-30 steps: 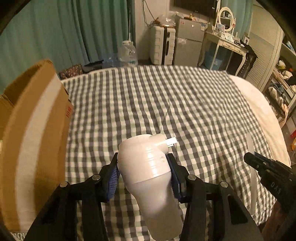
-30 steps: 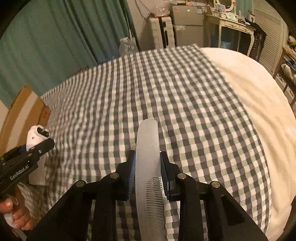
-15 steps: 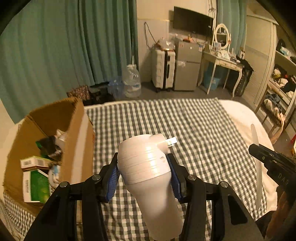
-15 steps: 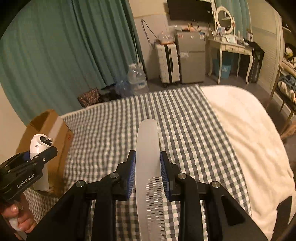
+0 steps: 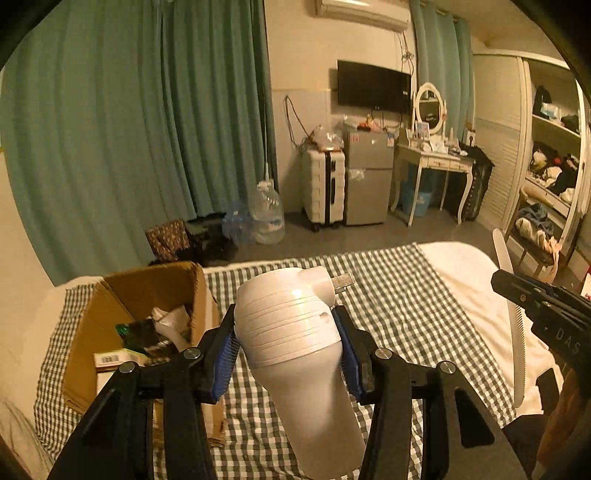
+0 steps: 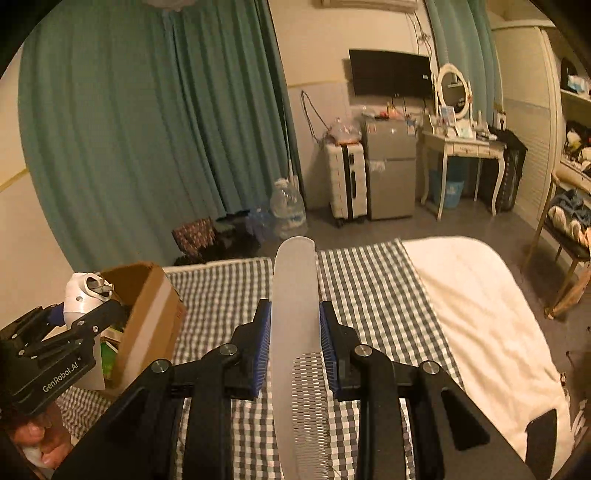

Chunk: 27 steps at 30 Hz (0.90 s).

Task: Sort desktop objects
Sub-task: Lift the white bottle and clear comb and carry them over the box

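Cardboard box (image 5: 140,295) on bed (image 5: 406,317) at left; suitcase (image 5: 323,184), fridge (image 5: 369,177) side by side on floor beyond bed.

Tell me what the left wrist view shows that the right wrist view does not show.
Only the left wrist view looks into the open brown cardboard box: small packages and a white item lie inside. It also shows a wall air conditioner.

Only the right wrist view shows the fine teeth of the long translucent white comb up close, and the person's fingers under the left gripper.

Both show the white plastic elbow-shaped bottle gripped by the left gripper, the comb gripped by the right gripper, the grey checked cloth and teal curtains.
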{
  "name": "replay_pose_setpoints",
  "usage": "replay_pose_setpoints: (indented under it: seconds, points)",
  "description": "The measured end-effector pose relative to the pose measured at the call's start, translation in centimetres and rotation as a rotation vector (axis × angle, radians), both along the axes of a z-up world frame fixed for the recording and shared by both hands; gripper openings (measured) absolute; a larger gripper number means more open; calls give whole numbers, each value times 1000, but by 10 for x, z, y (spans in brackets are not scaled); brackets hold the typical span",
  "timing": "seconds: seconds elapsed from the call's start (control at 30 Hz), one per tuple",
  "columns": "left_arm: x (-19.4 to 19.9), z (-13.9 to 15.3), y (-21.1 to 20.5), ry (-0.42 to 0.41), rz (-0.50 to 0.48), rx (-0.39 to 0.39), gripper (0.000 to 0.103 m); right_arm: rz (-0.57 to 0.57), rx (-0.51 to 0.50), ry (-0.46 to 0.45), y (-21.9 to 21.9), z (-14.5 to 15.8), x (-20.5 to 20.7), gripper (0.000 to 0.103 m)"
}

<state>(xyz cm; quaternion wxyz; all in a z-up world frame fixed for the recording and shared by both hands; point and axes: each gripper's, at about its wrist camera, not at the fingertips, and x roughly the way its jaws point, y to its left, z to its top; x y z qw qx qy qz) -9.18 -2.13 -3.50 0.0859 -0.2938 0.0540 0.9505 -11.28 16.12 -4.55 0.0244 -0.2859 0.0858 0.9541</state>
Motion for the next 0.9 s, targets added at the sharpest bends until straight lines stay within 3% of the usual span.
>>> replay_pose_setpoints:
  seconds: [0.33,0.6,0.9]
  points:
    - [22,38,-23,96,10,16,49,25,34,89,-31,42,20,25]
    - [19,40,-50,111,43,26,49,57,58,108,-64,52,20,25]
    - [-2,32,-106,103,128,35,49,124,61,97,-106,51,-12,25]
